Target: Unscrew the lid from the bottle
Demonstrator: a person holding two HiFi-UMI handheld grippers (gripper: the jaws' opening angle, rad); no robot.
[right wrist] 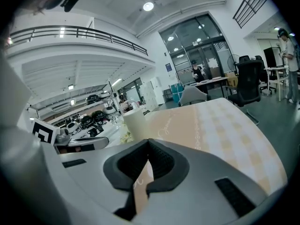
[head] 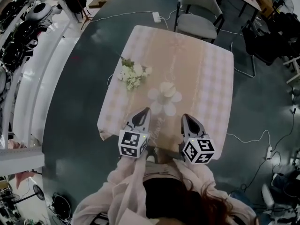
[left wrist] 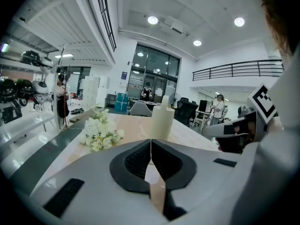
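Observation:
A cream bottle [head: 167, 89] with its lid on stands upright near the middle of the table [head: 211, 74], with several pale petal-shaped shadows around its base. It also shows ahead in the left gripper view as the bottle [left wrist: 162, 121] and in the right gripper view as the bottle [right wrist: 135, 124]. My left gripper [head: 141, 116] is over the near table edge, left of the bottle and short of it, shut and empty. My right gripper [head: 188, 120] is beside it on the right, also shut on nothing. In their own views the left gripper [left wrist: 151, 142] and right gripper [right wrist: 148, 144] show jaws closed together.
A bunch of white flowers [head: 132, 75] lies on the table left of the bottle, seen too as flowers [left wrist: 99, 132]. A grey chair [head: 199, 14] stands at the far side. Cables and a power strip [head: 156, 17] lie on the dark floor. Shelves with gear line the left wall.

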